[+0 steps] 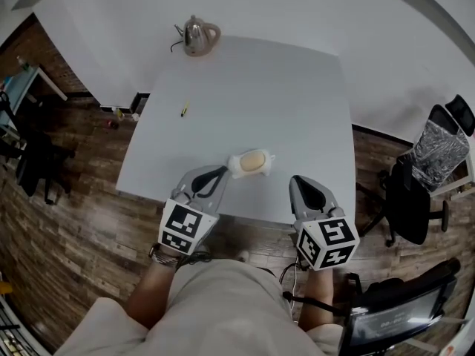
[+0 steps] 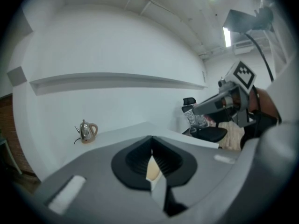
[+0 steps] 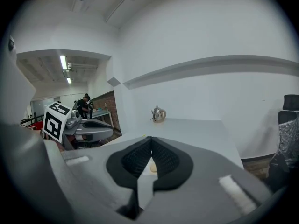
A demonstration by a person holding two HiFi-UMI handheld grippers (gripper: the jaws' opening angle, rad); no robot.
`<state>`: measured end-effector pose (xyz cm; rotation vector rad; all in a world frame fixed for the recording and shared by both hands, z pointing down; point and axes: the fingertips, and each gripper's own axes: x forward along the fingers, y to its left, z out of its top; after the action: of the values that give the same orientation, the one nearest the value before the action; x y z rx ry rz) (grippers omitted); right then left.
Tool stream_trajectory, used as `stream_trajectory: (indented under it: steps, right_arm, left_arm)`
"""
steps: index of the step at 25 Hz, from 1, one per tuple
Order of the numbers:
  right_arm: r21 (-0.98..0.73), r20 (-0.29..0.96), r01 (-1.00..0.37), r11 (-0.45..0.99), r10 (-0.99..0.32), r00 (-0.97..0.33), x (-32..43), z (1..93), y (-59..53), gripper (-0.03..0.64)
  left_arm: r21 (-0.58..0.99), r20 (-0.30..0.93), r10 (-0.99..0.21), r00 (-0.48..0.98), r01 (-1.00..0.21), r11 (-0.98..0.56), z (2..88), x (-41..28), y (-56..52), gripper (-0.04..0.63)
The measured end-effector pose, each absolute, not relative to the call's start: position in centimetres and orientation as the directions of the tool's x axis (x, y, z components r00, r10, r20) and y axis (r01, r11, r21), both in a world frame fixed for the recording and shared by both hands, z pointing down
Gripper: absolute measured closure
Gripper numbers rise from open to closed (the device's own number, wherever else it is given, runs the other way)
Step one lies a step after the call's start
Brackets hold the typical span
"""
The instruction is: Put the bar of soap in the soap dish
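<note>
Soap lies in the dish near the table's front edge. The left gripper and right gripper are closed, holding nothing. The left gripper is just beside the dish, so a stray nudge could knock it over the edge.

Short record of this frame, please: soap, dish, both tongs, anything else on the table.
soap: lying in the soap dish
soap dish: on the table, near its front edge
left tongs: shut, empty, tip beside the dish
right tongs: shut, empty, apart from the dish
also on table: kettle at the far edge
</note>
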<state>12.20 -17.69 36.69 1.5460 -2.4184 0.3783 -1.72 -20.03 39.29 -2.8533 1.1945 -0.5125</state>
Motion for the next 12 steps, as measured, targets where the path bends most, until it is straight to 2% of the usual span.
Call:
stream_trajectory:
  steps: [12]
  right_arm:
    - [-0.046,0.294,-0.912,0.408,-0.867,-0.403,6.9,34.3,-19.1,0.614]
  left_arm:
    - [-0.204,0.215,-0.720,0.660,-0.691,-0.694,34.8,-6.9,-21.6,0.589]
